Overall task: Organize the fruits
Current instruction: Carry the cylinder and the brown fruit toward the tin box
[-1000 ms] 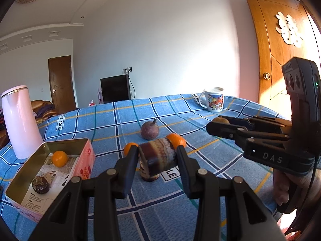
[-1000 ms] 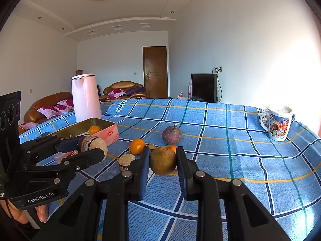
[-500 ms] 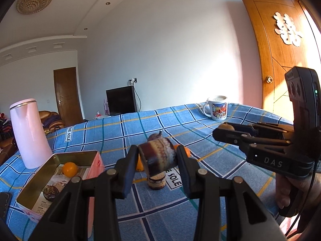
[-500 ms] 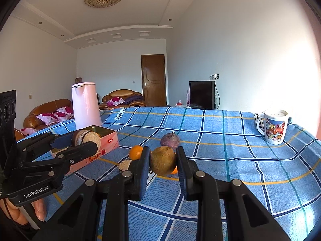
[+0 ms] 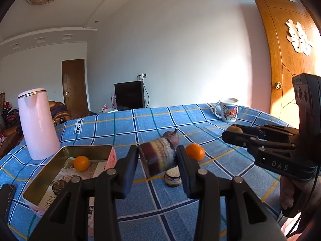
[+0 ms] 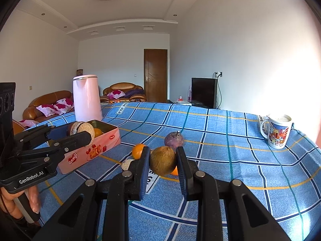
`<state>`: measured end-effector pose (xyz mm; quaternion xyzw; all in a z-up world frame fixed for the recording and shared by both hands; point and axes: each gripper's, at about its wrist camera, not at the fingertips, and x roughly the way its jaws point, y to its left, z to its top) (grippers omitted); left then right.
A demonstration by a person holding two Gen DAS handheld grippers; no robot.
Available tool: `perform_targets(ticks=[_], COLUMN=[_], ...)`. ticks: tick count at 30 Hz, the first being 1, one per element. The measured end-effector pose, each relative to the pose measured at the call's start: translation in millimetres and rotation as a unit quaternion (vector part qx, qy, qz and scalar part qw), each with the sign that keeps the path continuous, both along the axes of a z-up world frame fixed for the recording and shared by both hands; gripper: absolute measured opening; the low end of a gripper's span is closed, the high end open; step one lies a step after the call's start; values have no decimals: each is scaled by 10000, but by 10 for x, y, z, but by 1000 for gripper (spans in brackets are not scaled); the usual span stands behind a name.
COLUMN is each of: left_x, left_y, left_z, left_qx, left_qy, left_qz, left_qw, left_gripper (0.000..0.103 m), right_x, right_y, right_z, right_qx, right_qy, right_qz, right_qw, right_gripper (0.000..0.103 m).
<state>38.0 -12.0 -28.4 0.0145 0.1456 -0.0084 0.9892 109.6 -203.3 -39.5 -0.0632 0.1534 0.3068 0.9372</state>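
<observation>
Left tongs (image 5: 157, 156) grip a cut fruit (image 5: 158, 156); right tongs (image 6: 163, 160) a kiwi (image 6: 163, 160); tin (image 5: 50, 177) holds an orange (image 5: 81, 163).

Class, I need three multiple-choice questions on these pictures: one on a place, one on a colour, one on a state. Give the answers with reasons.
1. Where does the mug stand?
A on a shelf
B on the tablecloth
C on the floor
2. What colour is the jug?
A pink
B green
C black
3. The right gripper is
A open and empty
B shut on the brown fruit
C out of view
Answers: B, it sits on the blue checks at the far corner; A, its wall is pink; B, both fingers press the fruit.
</observation>
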Motion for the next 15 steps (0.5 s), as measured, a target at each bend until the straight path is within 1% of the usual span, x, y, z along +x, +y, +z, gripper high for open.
perform_targets(ticks=[5, 10, 15], left_x=[-17, -30, -15], left_y=[150, 367, 719], left_z=[-1, 11, -10], left_qx=[-110, -204, -376], left_qy=[93, 182, 321], left_qz=[110, 295, 684], left_qw=[9998, 9992, 9964], left_gripper=[41, 41, 41], right_x=[11, 60, 88], right_y=[211, 505, 859], right_z=[83, 148, 211], right_qx=[-108, -144, -213], right_qy=[-35, 52, 124], right_qz=[231, 552, 887], right_qw=[9997, 9984, 9958], right_gripper=[28, 28, 28])
